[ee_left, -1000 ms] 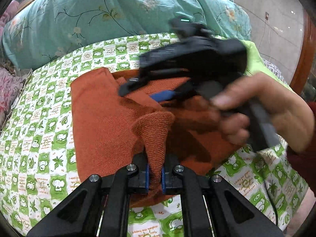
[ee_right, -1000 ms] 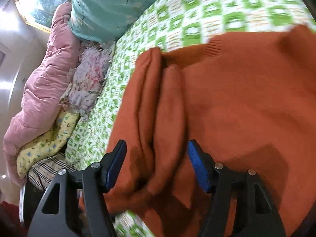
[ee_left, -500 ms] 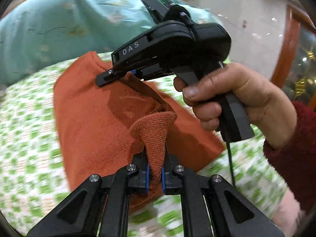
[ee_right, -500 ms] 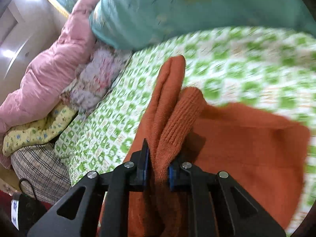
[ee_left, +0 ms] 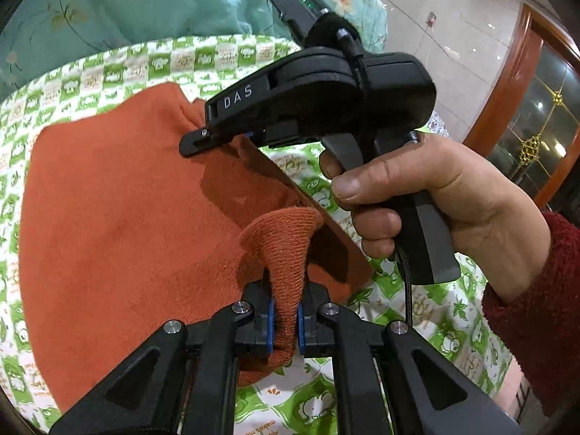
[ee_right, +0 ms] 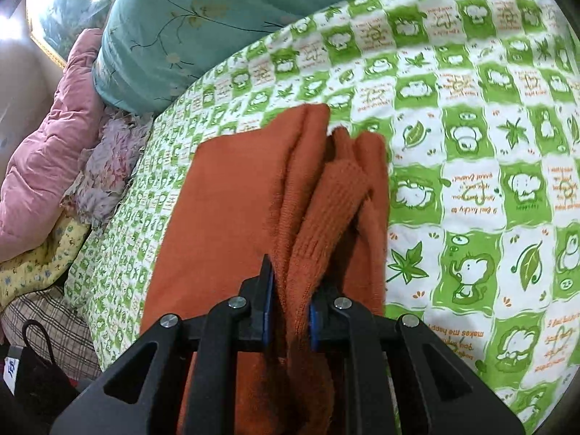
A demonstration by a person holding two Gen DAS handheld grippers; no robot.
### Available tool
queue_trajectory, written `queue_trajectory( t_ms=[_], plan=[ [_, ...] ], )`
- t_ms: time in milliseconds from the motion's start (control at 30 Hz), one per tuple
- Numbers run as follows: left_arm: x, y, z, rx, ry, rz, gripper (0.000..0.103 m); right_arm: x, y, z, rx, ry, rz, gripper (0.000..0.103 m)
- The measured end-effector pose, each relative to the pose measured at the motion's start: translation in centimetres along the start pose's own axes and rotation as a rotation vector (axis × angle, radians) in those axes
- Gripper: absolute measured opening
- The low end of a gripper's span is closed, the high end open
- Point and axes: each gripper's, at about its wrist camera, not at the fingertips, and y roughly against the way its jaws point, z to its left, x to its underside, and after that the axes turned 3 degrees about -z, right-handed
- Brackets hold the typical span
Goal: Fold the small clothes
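Note:
An orange knit sweater (ee_left: 119,217) lies on a green and white checked bedsheet (ee_left: 449,330), folded over itself. My left gripper (ee_left: 284,322) is shut on a ribbed edge of the sweater, which rises in a loop between the blue pads. In the left wrist view a hand (ee_left: 446,199) holds the right gripper (ee_left: 232,134), whose fingers pinch the sweater's far edge. In the right wrist view my right gripper (ee_right: 290,322) is shut on a bunched ribbed part of the sweater (ee_right: 224,217), which hangs in folds toward the sheet (ee_right: 471,145).
A teal flowered duvet (ee_right: 203,25) is piled at the head of the bed. A pink quilt (ee_right: 43,159), a fluffy mauve cloth (ee_right: 108,166), a yellow flowered cloth (ee_right: 40,264) and a plaid cloth (ee_right: 47,322) lie at the left. A wooden glass-paned door (ee_left: 529,108) stands at the right.
The right gripper closed on the bunched sweater edge. Both grippers have carried their pinched edges across the bed, drawing the sweater over itself into a narrower shape.

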Motion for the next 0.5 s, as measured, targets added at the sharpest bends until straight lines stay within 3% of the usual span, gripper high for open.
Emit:
queue_trajectory(
  t_ms=[133, 300, 400, 467, 500],
  plan=[
    [0.4, -0.3, 0.1, 0.006, -0.003, 0.013, 0.009, 0.6, 0.1, -0.5, -0.003, -0.021, -0.013, 0.017],
    [1.2, 1.1, 0.4, 0.018, -0.017, 0.033, 0.016, 1.2, 1.6, -1.1, 0.035, -0.070, -0.041, 0.032],
    [2.7, 3.8, 1.1, 0.028, -0.032, 0.030, 0.024, 2.0, 4.1, 0.3, 0.122, -0.022, -0.082, 0.036],
    [4.3, 6.1, 1.7, -0.012, -0.043, 0.022, 0.043, 2.8, 6.2, 1.4, 0.152, 0.010, -0.113, 0.036],
    [4.8, 6.7, 2.2, -0.032, -0.044, 0.016, 0.044, 3.4, 7.2, 2.0, 0.141, 0.020, -0.126, 0.036]
  ],
)
